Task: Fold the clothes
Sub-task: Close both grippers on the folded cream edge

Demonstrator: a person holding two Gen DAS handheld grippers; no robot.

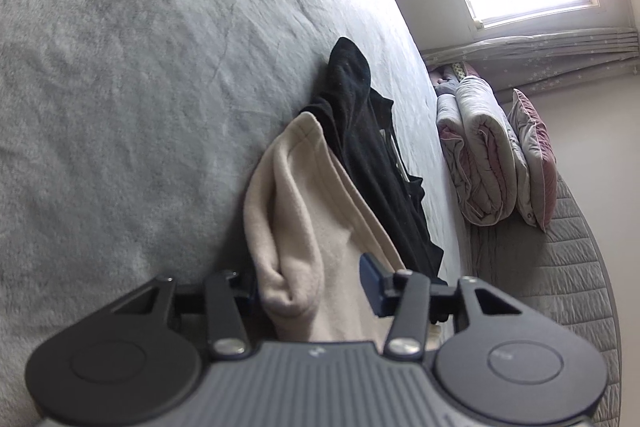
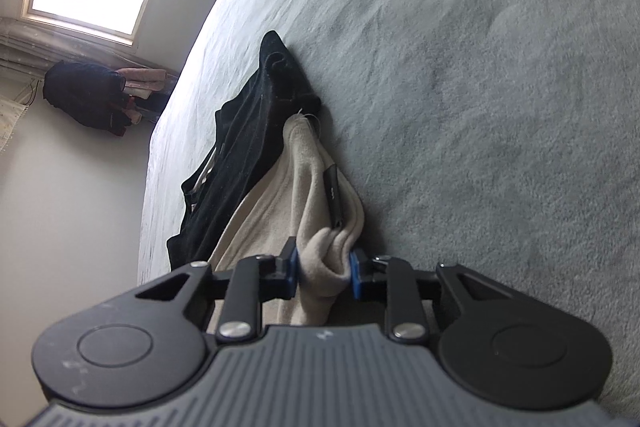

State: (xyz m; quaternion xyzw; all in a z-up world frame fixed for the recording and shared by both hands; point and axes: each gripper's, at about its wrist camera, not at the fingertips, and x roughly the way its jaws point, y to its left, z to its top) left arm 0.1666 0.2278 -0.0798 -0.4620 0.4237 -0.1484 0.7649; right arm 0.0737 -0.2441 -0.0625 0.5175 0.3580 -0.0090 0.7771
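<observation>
Fleecy cream fabric is what I've got at both ends right now. Nearest me, the right gripper has its blue pads squeezed onto a bunched fold of the cream garment, so that end looks properly pinched. On the other side, the left gripper sits about half open with the same cream garment between its jaws; I can't tell if the pads actually bite yet. My guess is I'm taking two points along one edge so I can lift and spread it flat on the grey blanket. Farther out, a black garment lies touching the cream one. Only the right view shows a dark jacket hanging under the window; only the left shows rolled bedding.
</observation>
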